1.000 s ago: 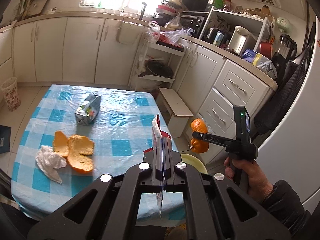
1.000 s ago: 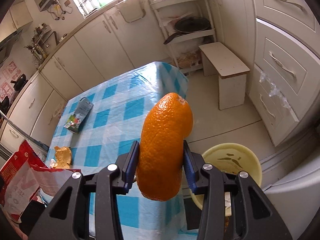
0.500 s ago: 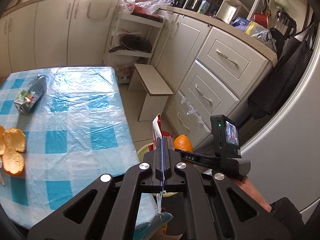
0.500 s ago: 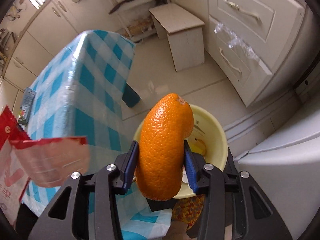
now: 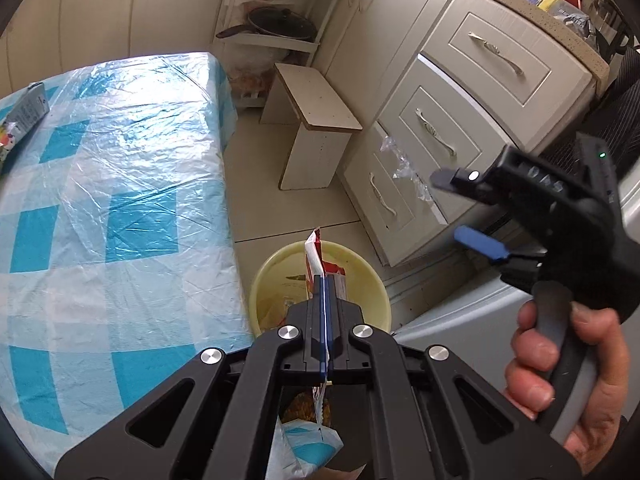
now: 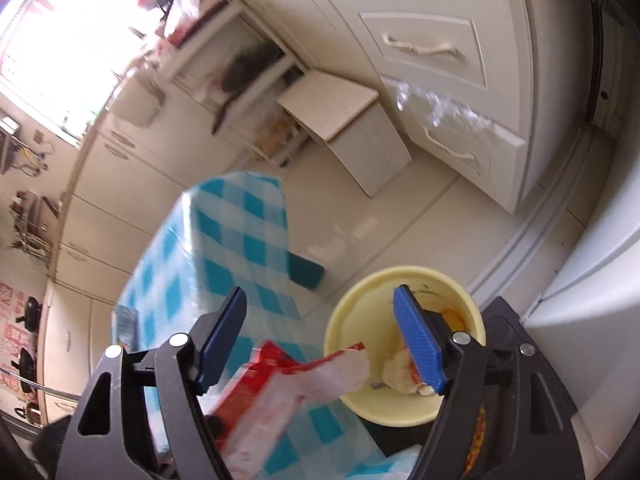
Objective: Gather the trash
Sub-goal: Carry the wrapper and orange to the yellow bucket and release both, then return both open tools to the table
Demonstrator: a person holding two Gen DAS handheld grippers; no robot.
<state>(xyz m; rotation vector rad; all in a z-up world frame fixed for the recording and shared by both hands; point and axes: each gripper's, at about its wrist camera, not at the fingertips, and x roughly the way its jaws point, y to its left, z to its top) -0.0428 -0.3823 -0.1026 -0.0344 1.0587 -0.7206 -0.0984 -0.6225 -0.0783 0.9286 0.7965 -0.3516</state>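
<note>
Left gripper (image 5: 325,320): jaws clamped on a red-and-white wrapper (image 5: 316,258), thin, crumpled, edge-on above the yellow bin (image 5: 260,280). Right gripper (image 6: 320,340): jaws apart, empty.

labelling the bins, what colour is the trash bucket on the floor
Pale yellow bucket; it shows best in the left wrist view, just past the table edge.

A home kitchen: cream drawers (image 5: 472,92), pan (image 5: 280,24), checked table (image 5: 100,200).

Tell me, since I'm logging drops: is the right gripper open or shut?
Open. The right gripper has its blue pads spread wide with nothing between them, above the yellow bin.
</note>
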